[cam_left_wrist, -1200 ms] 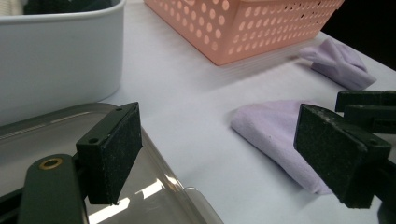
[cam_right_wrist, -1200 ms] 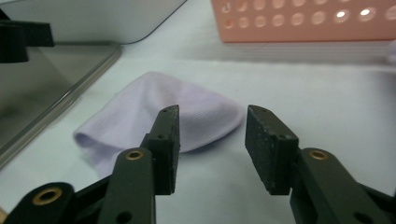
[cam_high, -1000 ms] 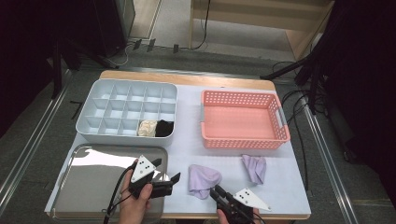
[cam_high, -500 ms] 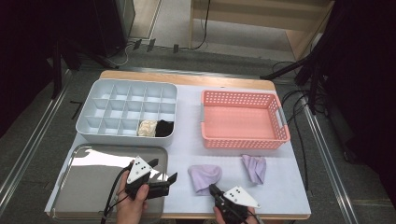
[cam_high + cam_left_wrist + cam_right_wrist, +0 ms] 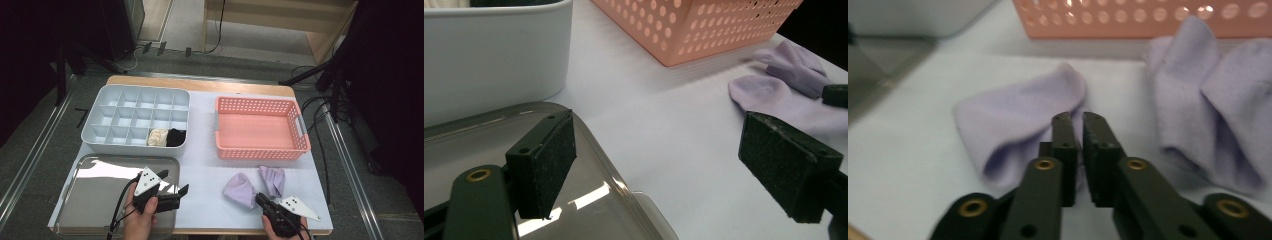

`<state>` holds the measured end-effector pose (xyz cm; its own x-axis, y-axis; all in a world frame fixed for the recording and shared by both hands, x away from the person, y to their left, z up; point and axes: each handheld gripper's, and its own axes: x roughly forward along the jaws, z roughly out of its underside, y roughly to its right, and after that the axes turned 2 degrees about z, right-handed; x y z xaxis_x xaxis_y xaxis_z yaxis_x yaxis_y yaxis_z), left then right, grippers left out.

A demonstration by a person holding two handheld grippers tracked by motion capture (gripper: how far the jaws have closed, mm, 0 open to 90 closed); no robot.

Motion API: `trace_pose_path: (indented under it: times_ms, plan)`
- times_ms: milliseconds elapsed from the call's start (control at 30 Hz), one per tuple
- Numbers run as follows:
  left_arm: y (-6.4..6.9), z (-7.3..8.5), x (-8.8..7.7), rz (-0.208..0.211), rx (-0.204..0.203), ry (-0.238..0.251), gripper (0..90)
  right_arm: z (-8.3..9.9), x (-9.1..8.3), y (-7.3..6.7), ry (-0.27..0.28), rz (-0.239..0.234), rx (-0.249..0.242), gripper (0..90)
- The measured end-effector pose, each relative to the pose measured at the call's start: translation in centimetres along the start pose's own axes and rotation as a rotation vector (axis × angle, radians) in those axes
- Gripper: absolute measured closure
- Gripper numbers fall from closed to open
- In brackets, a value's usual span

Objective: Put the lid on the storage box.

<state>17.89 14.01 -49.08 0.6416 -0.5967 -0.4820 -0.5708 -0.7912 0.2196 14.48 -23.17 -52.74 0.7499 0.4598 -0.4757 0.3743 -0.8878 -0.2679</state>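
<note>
The right claw (image 5: pixel 261 199) sits at the near right of the bench (image 5: pixel 202 150). Its jaws are almost closed, with a thin gap between them. They have just opened a little, and no cloth shows in that gap. The tips rest at the near edge of the left sock (image 5: pixel 1018 127), a soft purple one lying crumpled just in front of the pink basket (image 5: pixel 260 127). A second purple sock (image 5: pixel 1218 110) lies just to its right, close by.

The left claw (image 5: pixel 175 194) is wide open and holds nothing. It hovers over the near right corner of the metal tray (image 5: pixel 80 200). Far left is the grey box (image 5: pixel 135 117) with little pockets. Two of them already hold rolled socks, one cream and one black.

The step now looks like getting a good hold on the left sock. To do it well, the right claw should open wider, slide over a thick fold, and pinch only then. It should grab one sock, not both. Pinching the thin edge could let the sock slip out when lifted.
</note>
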Motion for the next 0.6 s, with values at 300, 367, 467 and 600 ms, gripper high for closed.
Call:
trace_pose_path:
  times_ms: [300,367,467,600]
  plan:
    - [0.3,0.1,0.3,0.006,0.007,-0.007,16.3,-2.1,2.8,-0.3,-0.017,-0.03,0.064,52.7]
    - [0.4,0.1,0.3,0.005,0.009,-0.013,16.3,-2.1,3.8,-0.2,-0.049,-0.01,0.079,55.2]
    - [0.4,0.2,0.3,0.004,0.008,-0.014,16.3,-1.8,4.1,-0.4,-0.057,-0.028,0.051,81.2]
    - [0.4,0.2,0.2,0.009,0.004,-0.014,16.3,-2.3,3.1,-1.3,0.02,-0.052,0.003,90.0]
